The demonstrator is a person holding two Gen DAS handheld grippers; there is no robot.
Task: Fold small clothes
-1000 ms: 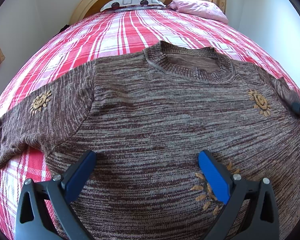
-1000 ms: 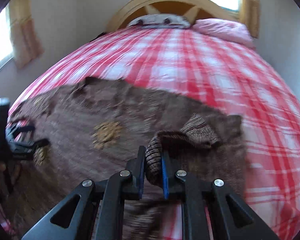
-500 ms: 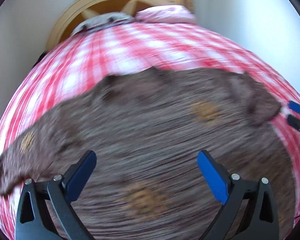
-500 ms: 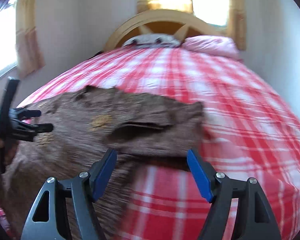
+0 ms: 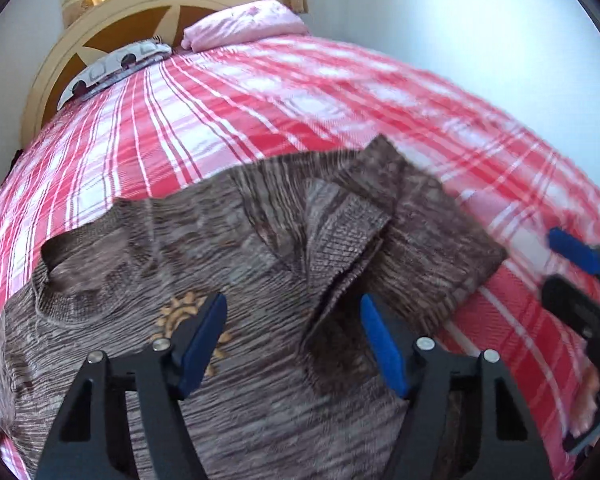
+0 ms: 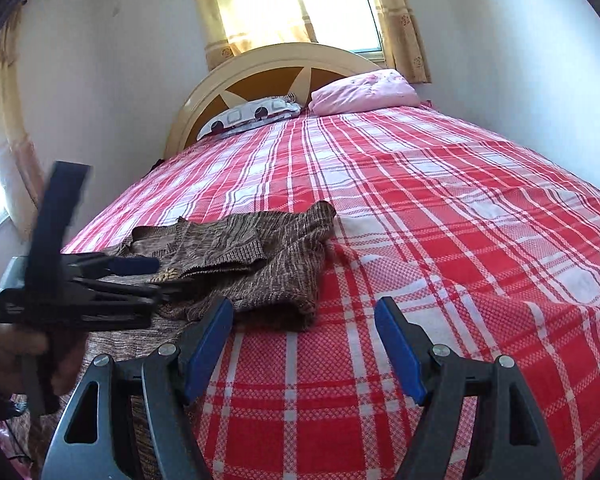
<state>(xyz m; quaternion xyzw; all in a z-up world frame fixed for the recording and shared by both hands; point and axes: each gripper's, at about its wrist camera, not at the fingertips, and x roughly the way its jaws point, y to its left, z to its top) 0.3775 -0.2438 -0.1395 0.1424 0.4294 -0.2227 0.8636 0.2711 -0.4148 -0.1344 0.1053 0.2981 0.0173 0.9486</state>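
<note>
A brown knitted sweater (image 5: 228, 248) with orange sun motifs lies flat on the red plaid bed. Its right sleeve (image 5: 340, 236) is folded inward over the chest. My left gripper (image 5: 292, 340) is open and empty, hovering low over the sweater beside the folded sleeve. In the right wrist view the sweater (image 6: 260, 264) lies to the left, sleeve (image 6: 220, 248) on top. My right gripper (image 6: 304, 344) is open and empty, above bare bedspread just right of the sweater's edge. The left gripper (image 6: 132, 268) shows there at the left, the right gripper (image 5: 576, 252) at the left view's right edge.
The red and white plaid bedspread (image 6: 440, 240) covers the whole bed. A patterned pillow (image 6: 252, 114) and a pink pillow (image 6: 364, 92) lie at the cream headboard (image 6: 276, 68). White walls stand close on both sides, a curtained window (image 6: 300, 4) behind.
My right gripper let go of the sleeve, opened and drew back to the right; the sleeve now rests folded on the chest. My left gripper swung right towards the fold.
</note>
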